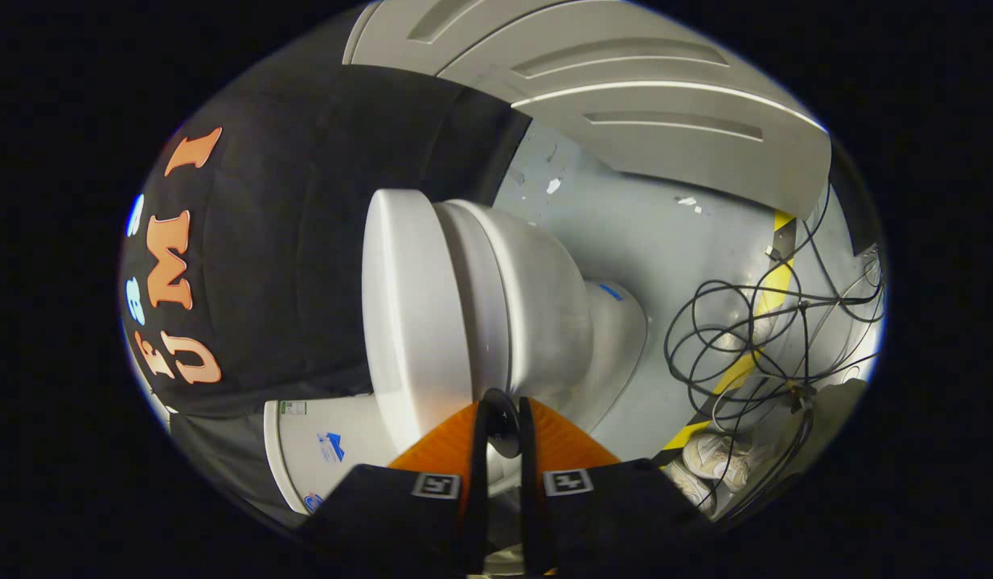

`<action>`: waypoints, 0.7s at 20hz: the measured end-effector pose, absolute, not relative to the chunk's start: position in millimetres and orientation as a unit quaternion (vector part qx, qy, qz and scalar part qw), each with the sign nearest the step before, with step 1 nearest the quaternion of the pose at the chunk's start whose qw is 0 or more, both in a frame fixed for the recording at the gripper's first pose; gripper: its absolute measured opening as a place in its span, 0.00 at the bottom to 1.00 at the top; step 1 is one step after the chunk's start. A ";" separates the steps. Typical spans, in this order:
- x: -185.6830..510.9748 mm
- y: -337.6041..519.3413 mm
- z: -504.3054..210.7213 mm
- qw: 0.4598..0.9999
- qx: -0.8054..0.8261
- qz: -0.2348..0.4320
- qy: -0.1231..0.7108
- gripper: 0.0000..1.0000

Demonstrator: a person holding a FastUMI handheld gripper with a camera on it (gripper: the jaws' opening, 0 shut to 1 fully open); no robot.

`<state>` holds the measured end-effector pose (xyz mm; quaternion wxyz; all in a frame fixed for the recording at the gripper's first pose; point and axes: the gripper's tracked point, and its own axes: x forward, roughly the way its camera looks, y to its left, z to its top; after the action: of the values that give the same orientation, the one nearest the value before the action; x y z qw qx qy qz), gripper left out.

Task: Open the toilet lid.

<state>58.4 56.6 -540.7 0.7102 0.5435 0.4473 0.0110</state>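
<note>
The fingers (pixel 504 422), nearly closed with a narrow gap, sit at the toilet lid's (pixel 408 314) edge, centre frame.

White toilet lid (pixel 408 322) is down flat on the seat, closed, smooth and glossy. Toilet bowl (pixel 544 314) is white too, w/ cistern (pixel 319 454) behind it against the booth wall.

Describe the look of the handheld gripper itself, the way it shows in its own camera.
The gripper shows two narrow upright fingers set close together, with a thin gap between them. Behind them sits a dark, blocky body spreading to both sides. Each side carries a small square black-and-white marker, one left and one right of the fingers. Ribbed, fan-shaped panels flare out from the fingers' bases.
</note>
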 end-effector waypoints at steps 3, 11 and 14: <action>53.3 54.6 -529.5 0.726 0.521 0.006 0.449 0.08; 67.0 65.9 -470.9 0.779 0.474 0.015 0.411 0.08; 67.9 72.3 -442.9 0.804 0.430 0.021 0.410 0.08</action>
<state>67.9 72.3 -442.9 0.8040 0.4300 0.4101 0.0210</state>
